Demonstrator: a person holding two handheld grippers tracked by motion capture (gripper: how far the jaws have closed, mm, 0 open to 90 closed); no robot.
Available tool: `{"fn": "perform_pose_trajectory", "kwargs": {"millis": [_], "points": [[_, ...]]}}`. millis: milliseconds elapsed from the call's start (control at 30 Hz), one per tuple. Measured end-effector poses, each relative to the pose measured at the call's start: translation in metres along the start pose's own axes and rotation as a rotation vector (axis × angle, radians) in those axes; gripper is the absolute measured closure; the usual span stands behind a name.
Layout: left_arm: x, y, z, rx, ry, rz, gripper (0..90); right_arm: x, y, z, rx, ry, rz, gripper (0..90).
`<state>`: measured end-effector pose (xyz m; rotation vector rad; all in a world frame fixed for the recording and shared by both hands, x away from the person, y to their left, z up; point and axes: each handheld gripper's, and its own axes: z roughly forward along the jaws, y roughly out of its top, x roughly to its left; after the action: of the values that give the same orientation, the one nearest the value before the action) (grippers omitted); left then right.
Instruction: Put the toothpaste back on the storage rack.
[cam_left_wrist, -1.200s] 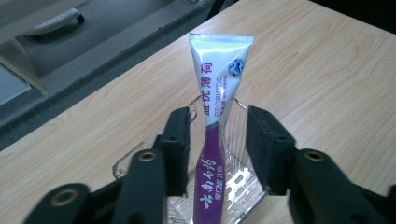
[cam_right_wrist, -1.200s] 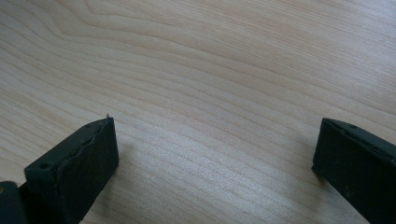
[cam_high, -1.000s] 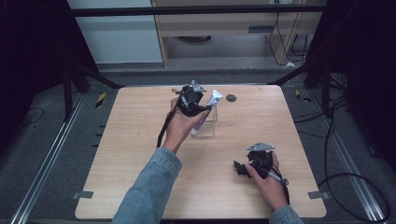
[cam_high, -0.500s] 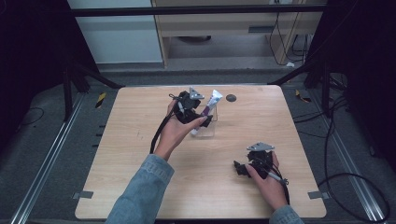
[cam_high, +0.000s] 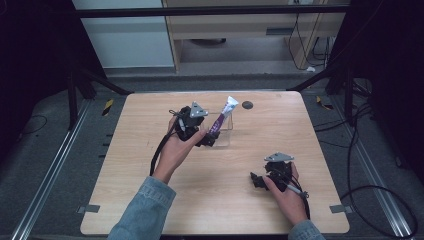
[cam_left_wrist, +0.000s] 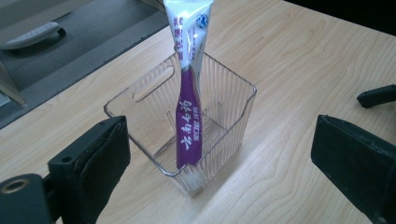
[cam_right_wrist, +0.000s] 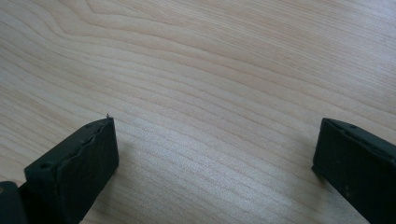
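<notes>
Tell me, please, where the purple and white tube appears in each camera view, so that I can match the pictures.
High view: the purple and white tube leans in the clear plastic box above the table's centre, just right of the left gripper.
Left gripper view: the tube stands at top centre, inside the box.
Right gripper view: bare wooden table between its open jaws.
Shared landmark: the clear box.

Light wooden table (cam_high: 150, 200) on grey floor (cam_high: 40, 165); beyond the table, a pale cabinet (cam_high: 125, 40) and wooden desk (cam_high: 240, 30).
</notes>
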<state>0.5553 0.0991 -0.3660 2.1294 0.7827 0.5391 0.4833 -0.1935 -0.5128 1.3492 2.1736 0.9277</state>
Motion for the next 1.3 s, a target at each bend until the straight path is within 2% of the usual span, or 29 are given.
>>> {"fn": "perform_pose_trajectory", "kwargs": {"millis": [300, 467, 533, 767, 933, 1167, 1200, 1233, 1300], "points": [[0.000, -0.011, -0.010, -0.007, 0.038, -0.002, 4.6, 0.000, 0.000, 0.000, 0.000, 0.000, 0.000, 0.4], [0.000, -0.016, -0.012, -0.008, 0.042, -0.009, 4.7, 0.000, 0.000, 0.000, 0.000, 0.001, 0.002, 0.4], [-0.003, -0.019, -0.012, -0.007, 0.044, -0.017, 4.7, 0.000, 0.000, 0.000, 0.000, 0.000, -0.001, 0.4], [-0.012, -0.030, -0.016, 0.011, 0.046, -0.005, 4.6, 0.000, 0.000, 0.000, 0.000, 0.000, -0.001, 0.4], [-0.016, -0.040, -0.018, 0.021, 0.072, -0.002, 4.6, 0.000, 0.000, 0.000, 0.000, 0.000, -0.001, 0.4], [-0.018, -0.059, -0.016, 0.015, 0.068, -0.035, 4.6, 0.000, 0.000, 0.000, 0.000, 0.000, -0.001, 0.4], [-0.016, -0.068, -0.017, 0.011, 0.068, -0.047, 4.7, 0.000, 0.000, 0.000, 0.000, 0.000, -0.001, 0.4], [-0.016, -0.068, -0.017, 0.011, 0.068, -0.047, 4.8, 0.000, 0.000, 0.000, 0.000, 0.000, -0.001, 0.4], [-0.008, -0.081, -0.016, 0.027, 0.081, -0.073, 4.9, 0.000, 0.000, 0.000, 0.000, 0.000, -0.001, 0.4]]}}
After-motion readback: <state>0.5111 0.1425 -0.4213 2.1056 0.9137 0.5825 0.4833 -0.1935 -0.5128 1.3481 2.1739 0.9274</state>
